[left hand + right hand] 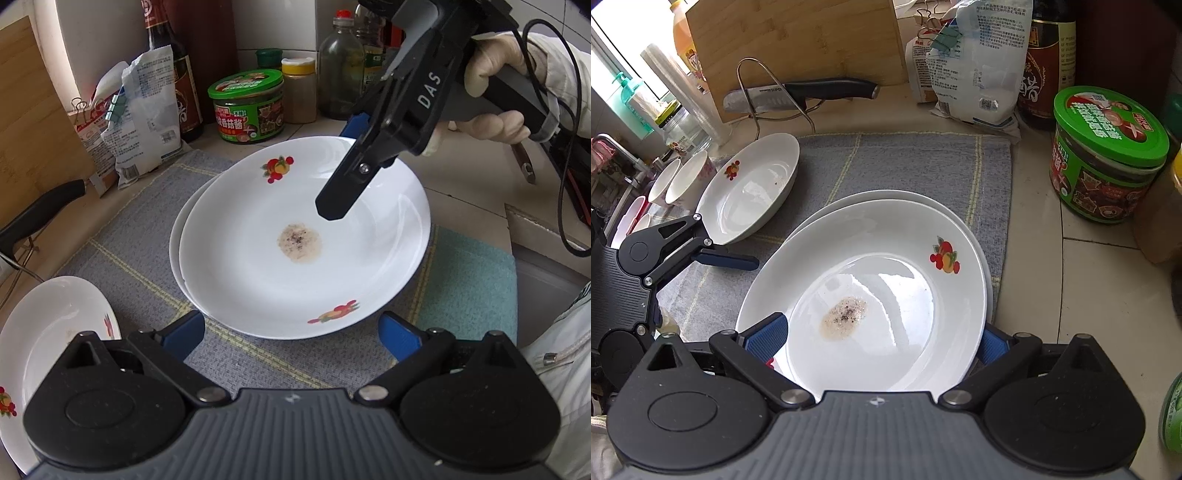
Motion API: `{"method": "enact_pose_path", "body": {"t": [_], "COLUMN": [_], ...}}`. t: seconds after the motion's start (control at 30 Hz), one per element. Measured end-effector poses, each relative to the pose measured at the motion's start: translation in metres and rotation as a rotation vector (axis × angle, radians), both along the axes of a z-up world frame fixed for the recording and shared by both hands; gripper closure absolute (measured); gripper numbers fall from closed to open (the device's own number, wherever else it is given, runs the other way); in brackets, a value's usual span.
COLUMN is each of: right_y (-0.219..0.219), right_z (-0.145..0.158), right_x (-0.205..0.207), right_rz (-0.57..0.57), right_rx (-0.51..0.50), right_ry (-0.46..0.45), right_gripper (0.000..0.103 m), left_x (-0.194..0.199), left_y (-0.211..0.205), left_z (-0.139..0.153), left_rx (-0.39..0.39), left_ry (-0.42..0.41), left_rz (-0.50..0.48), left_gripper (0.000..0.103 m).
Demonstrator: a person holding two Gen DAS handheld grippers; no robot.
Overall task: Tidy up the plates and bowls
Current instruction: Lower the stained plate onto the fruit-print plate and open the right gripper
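Kitchen counter, crowded along its far edge with a green-lidded sauce jar (246, 107), a dark soy sauce bottle (177, 70), clipped white packets (144, 110) and a bamboo cutting board (798, 40), is carrying a grey checked dish mat (122, 258); a black-handled knife (812, 92) is resting on a wire stand beside the board.

At the mat's centre a white fruit-print plate (303, 258), with a brownish speckled residue in its well, is sitting on a second plate (176, 236) whose rim is showing at the left; the stacking step appears to be just finishing; a third fruit-print plate (753, 188) is lying apart at the mat's left end, with small white bowls (683, 181) beyond it.

The right gripper (882, 339) is hovering over the stack's right edge, its jaws standing wide apart on either side of the top plate's rim, pads not pressing on it; the left gripper (291, 338) is waiting at the near edge of the stack, jaws apart and holding nothing.

Next move, as a judgement: the right gripper is needing to lift clear without nudging the slightly offset top plate; the third plate is likely the next candidate, calling for a rim grip and a level carry onto the stack.
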State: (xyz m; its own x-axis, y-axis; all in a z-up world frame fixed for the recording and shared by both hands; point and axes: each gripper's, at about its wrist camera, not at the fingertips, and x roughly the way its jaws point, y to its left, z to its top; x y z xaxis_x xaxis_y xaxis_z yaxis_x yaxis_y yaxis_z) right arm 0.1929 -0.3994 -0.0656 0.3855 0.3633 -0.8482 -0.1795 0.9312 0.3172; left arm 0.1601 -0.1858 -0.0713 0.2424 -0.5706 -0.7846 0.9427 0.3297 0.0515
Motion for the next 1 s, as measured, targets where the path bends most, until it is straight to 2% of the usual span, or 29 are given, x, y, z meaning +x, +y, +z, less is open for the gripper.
{"method": "enact_pose_path", "body": {"t": [0.4, 0.83, 1.0], "right_y": [0.005, 0.01, 0.011], "right_z": [0.004, 0.004, 0.004], "right_x": [-0.01, -0.024, -0.029], "right_rz": [0.004, 0.008, 0.005], "right_rx": [-0.047, -0.1, -0.108], "right_ry": [0.001, 0.01, 0.009], "right_gripper": [0.0, 0.0, 0.0], "left_x": [-0.002, -0.01, -0.013], "left_y": [-0.007, -0.011, -0.009], "left_z": [-0.002, -0.002, -0.001], "left_rx": [-0.034, -0.051, -0.064], "left_ry": [0.006, -0.04, -0.034], "left_rz": [0.021, 0.028, 0.044], "left_gripper": [0.003, 0.002, 0.002]}}
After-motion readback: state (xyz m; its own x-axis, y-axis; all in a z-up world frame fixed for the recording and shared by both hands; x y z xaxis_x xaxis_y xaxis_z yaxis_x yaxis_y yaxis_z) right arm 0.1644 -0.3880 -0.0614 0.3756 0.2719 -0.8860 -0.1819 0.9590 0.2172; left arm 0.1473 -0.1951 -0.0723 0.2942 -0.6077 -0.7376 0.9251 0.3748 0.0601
